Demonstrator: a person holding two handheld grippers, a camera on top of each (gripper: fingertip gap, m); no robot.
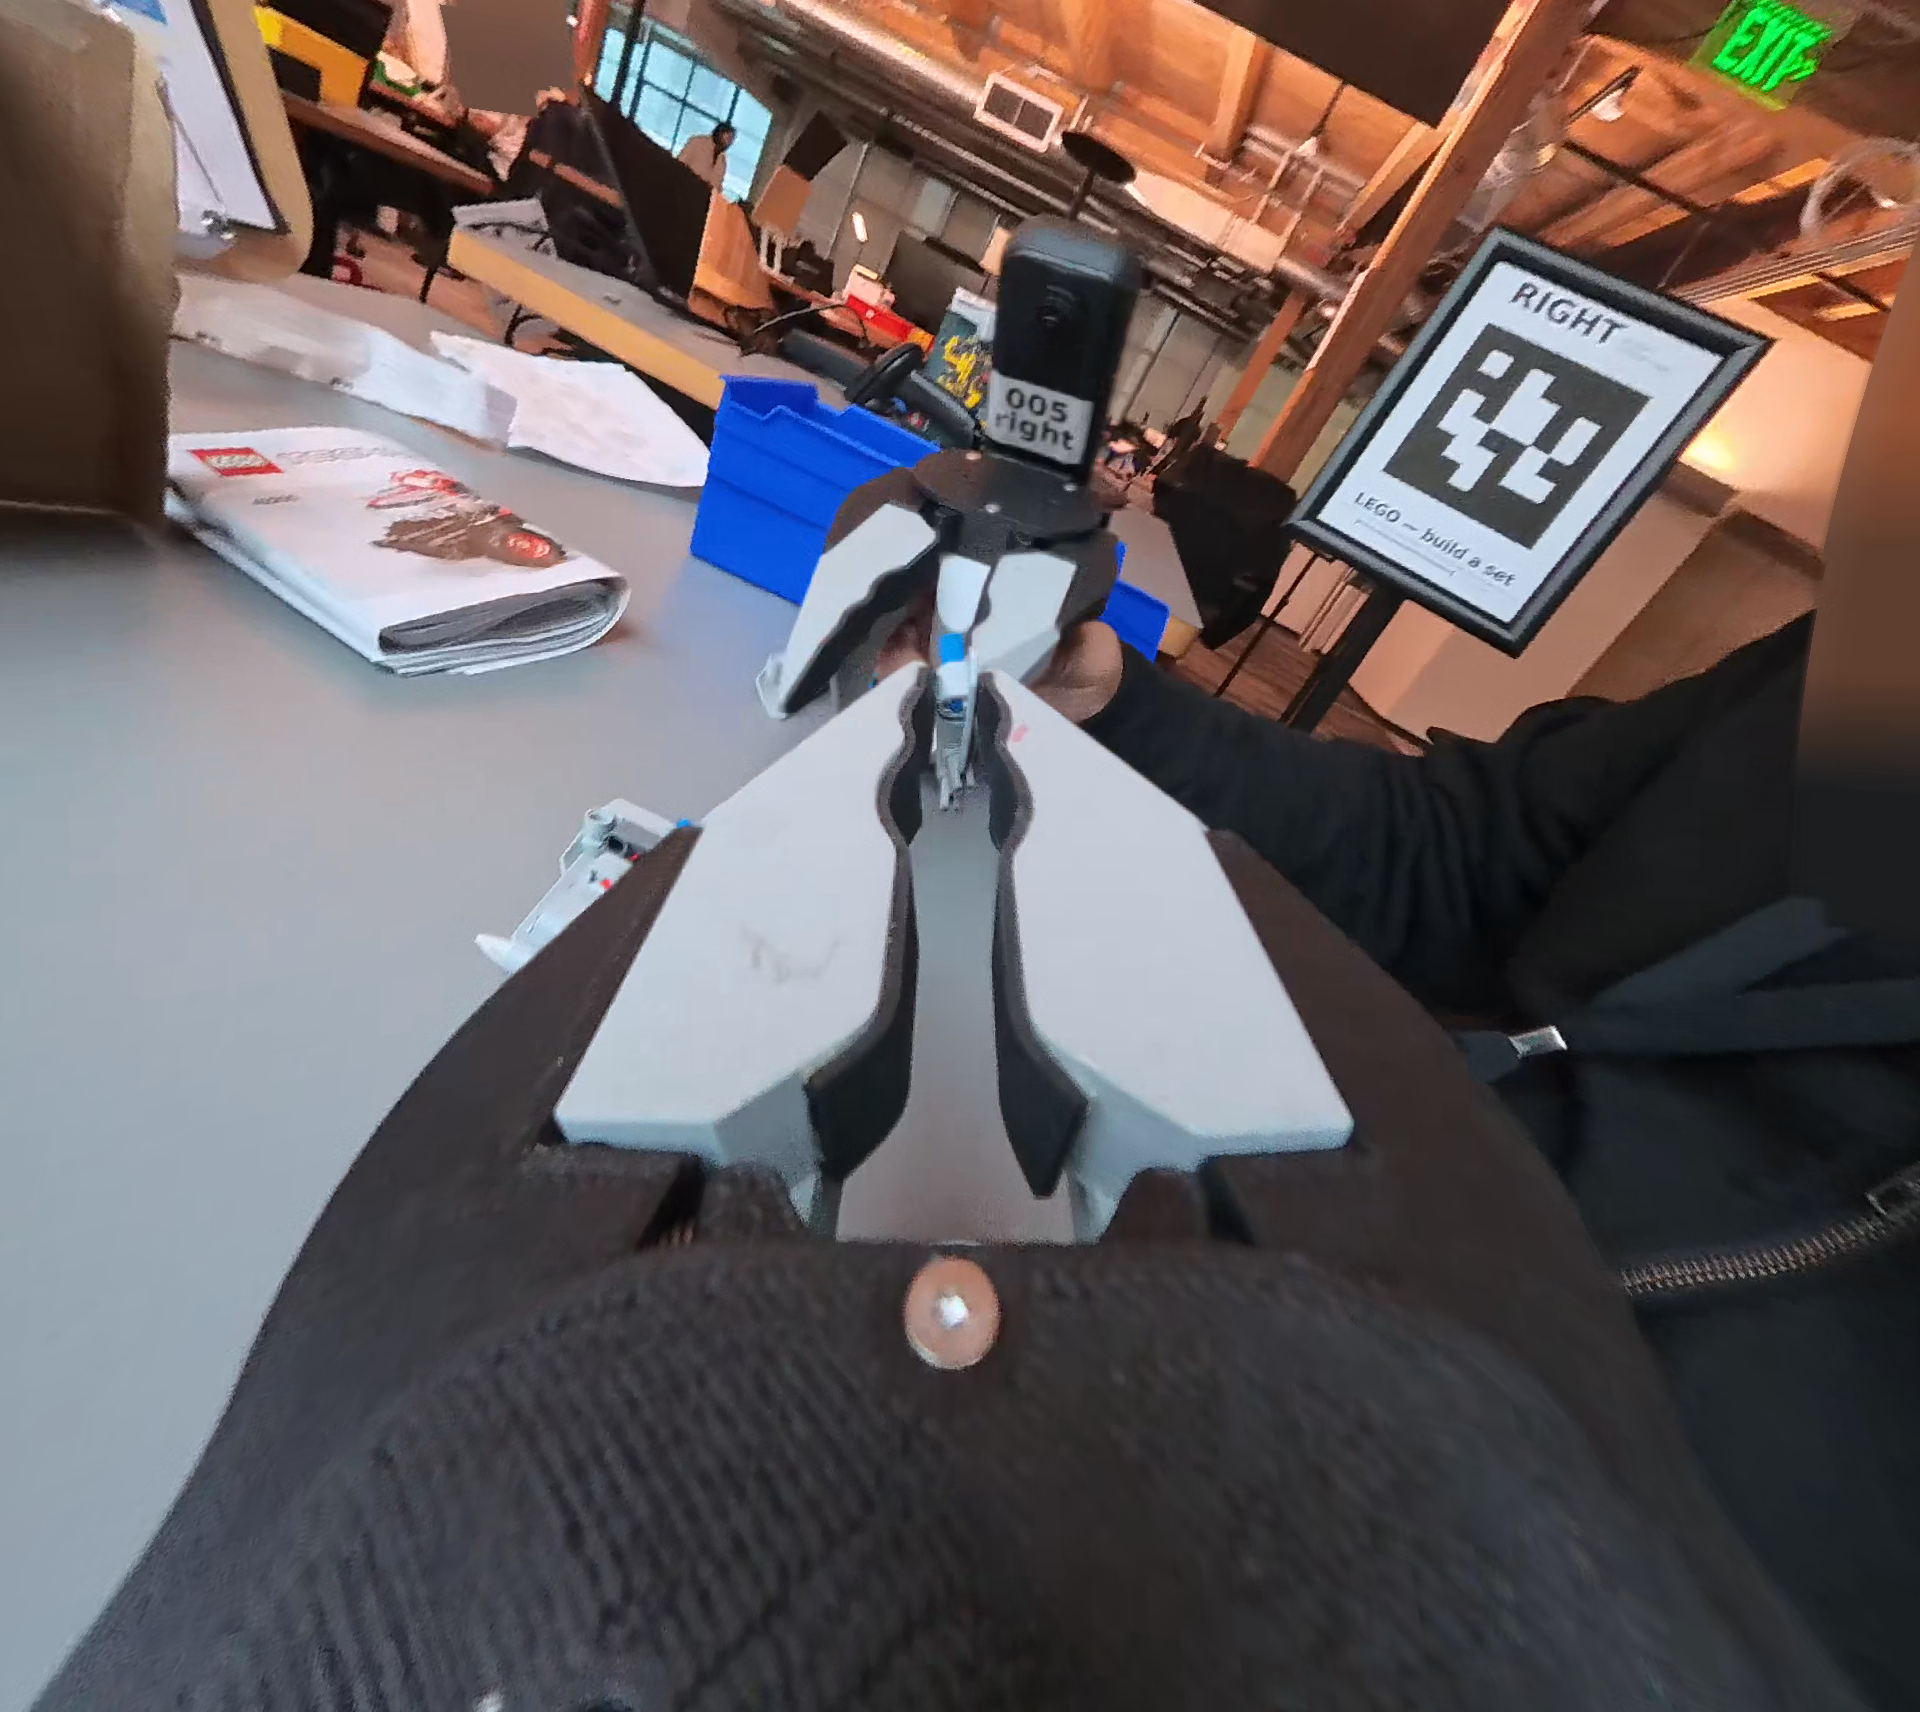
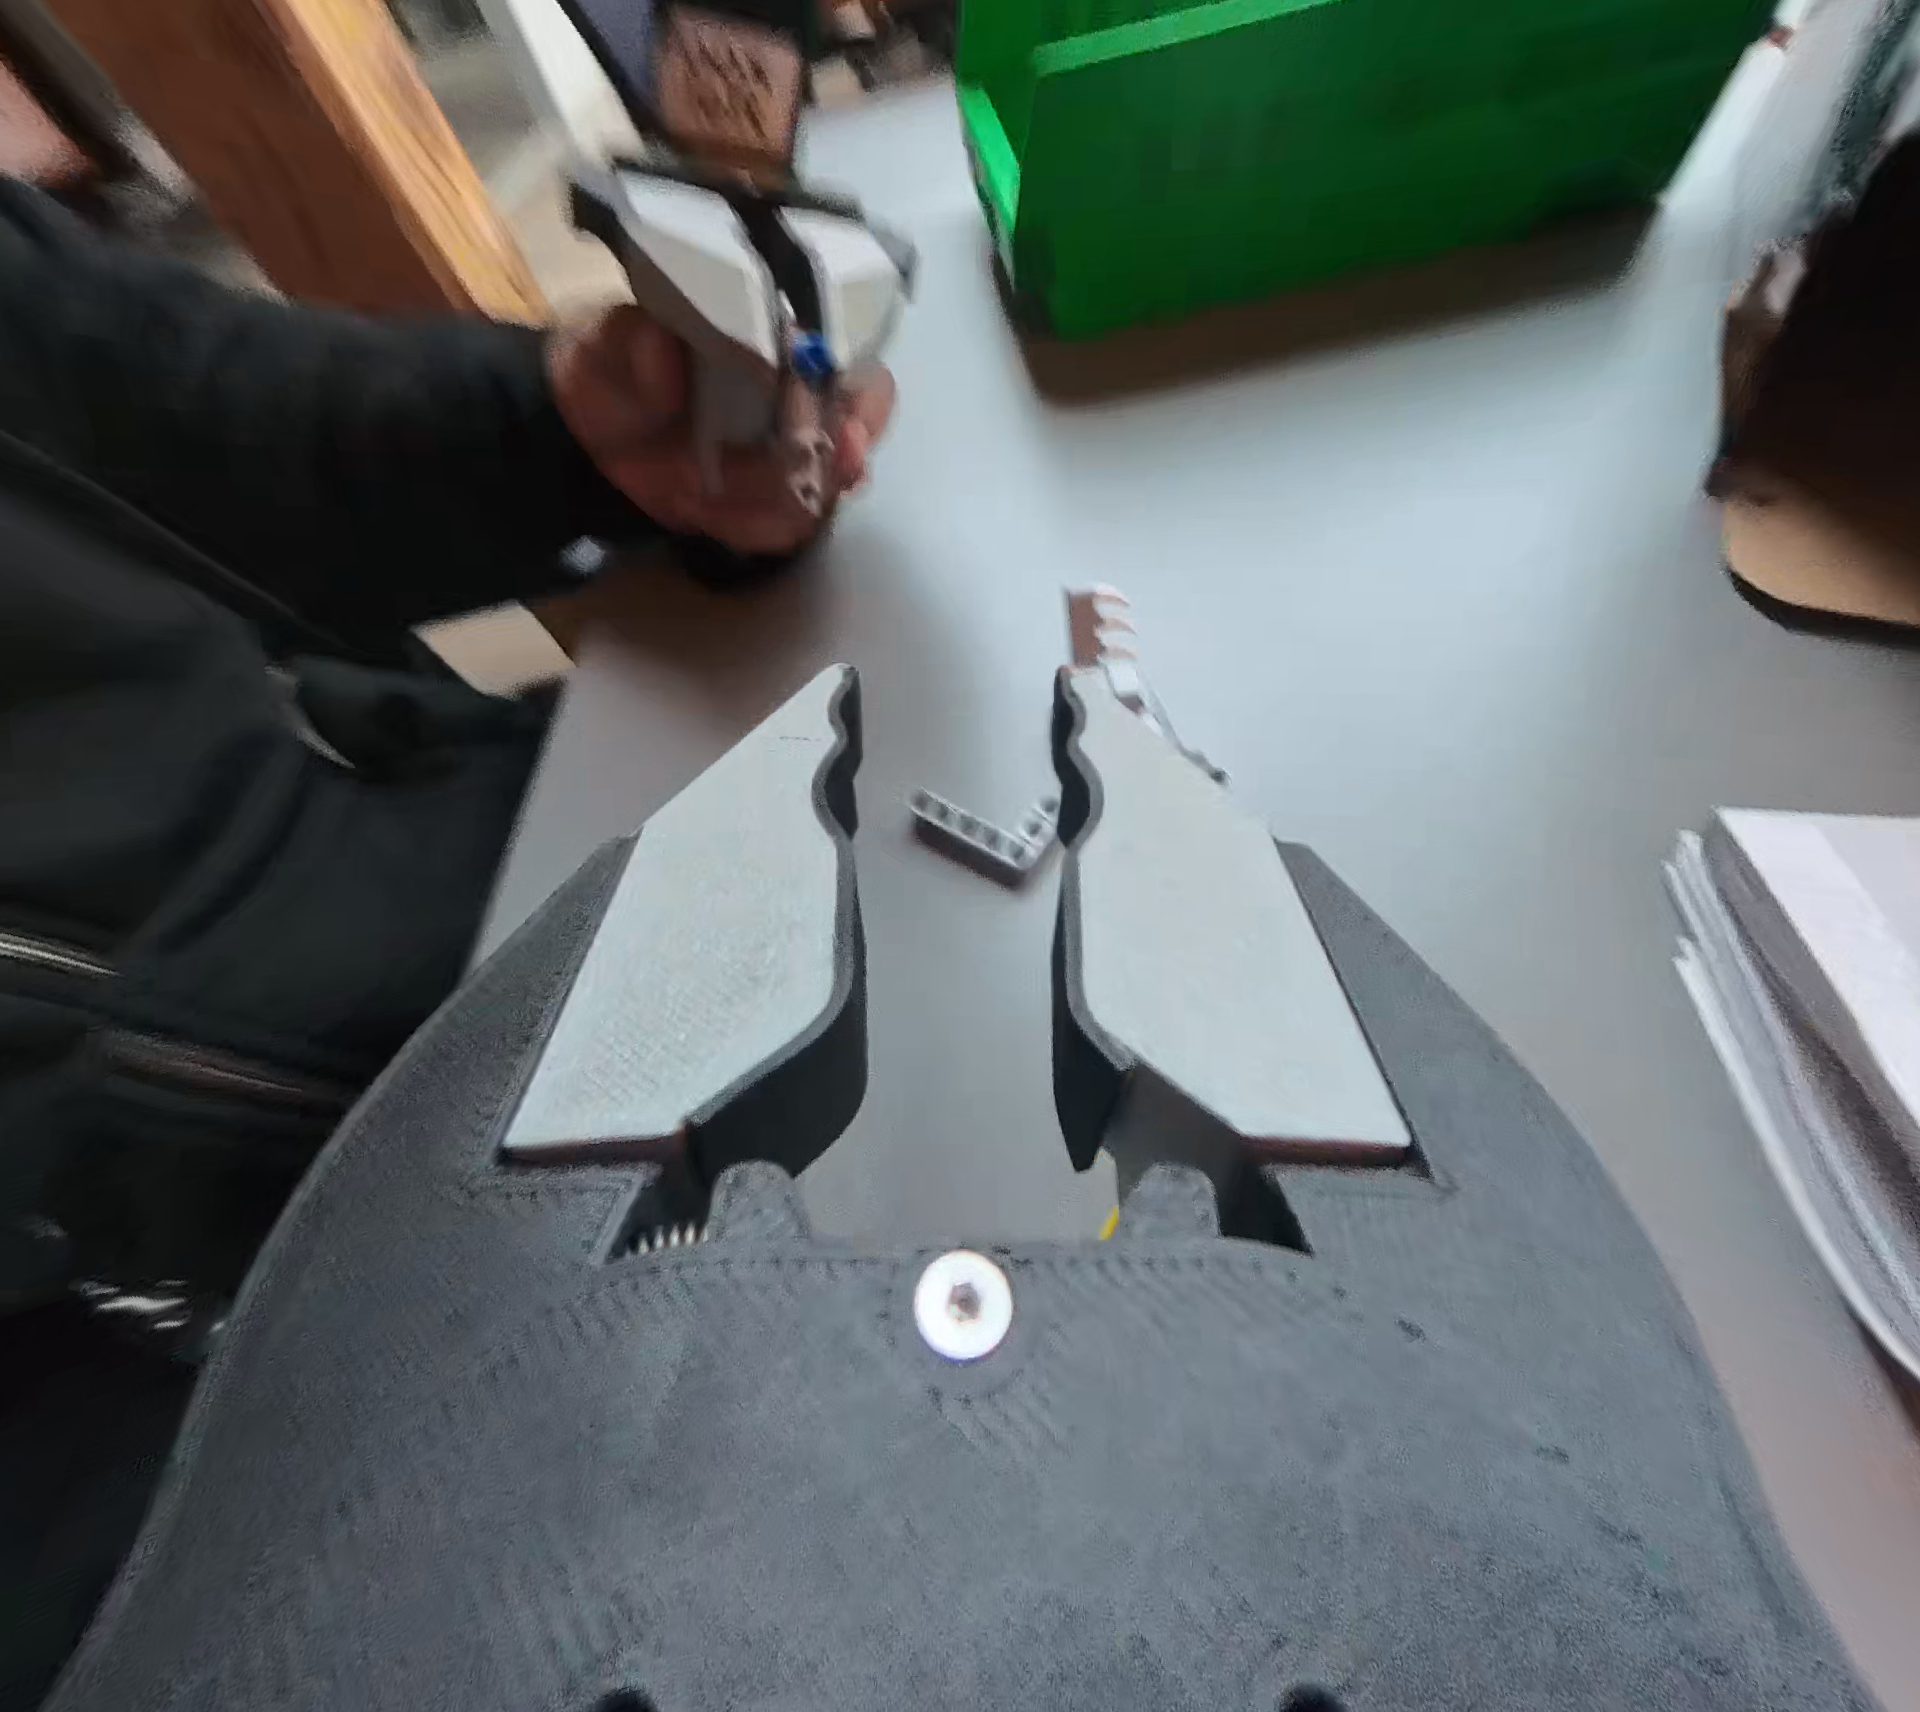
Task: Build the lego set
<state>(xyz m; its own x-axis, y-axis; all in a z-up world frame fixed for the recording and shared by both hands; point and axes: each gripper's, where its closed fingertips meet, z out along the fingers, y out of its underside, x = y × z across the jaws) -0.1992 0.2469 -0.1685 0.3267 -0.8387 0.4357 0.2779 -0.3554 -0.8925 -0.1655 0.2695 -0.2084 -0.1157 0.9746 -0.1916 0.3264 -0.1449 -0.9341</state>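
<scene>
The build looks to be at an early stage. The left gripper [image 1: 951, 706] has its jaws drawn narrow on a small sub-assembly [image 1: 951, 732], a slim grey and white piece with a blue pin, held up off the desk [image 1: 260, 831]. In the right wrist view that same gripper [image 2: 805, 384] shows farther off, with a blue part between its tips, though blur hides the detail.

The right gripper [image 2: 956, 727] has its jaws apart and empty, hovering low over the desk [image 2: 1403, 623]. Between its tips lies a loose grey L-shaped beam [image 2: 987, 836], flat on the desk and seemingly just beside the right finger. Just beyond that finger lies another grey piece [image 2: 1117, 665] with a toothed edge, partly hidden. I judge the beam to be the next part wanted, not yet picked up.

In the left wrist view a further grey cluster [image 1: 597, 873] lies on the desk beside the left gripper's body; whether it is joined work or loose parts I cannot tell. The manual [image 1: 395, 545] lies folded farther back on the desk, near a blue bin [image 1: 790, 488]. A green bin [image 2: 1351, 93] stands at the far side in the right view, its contents out of sight.

So only a small piece is assembled and in hand; most of the set appears still to be built.
</scene>
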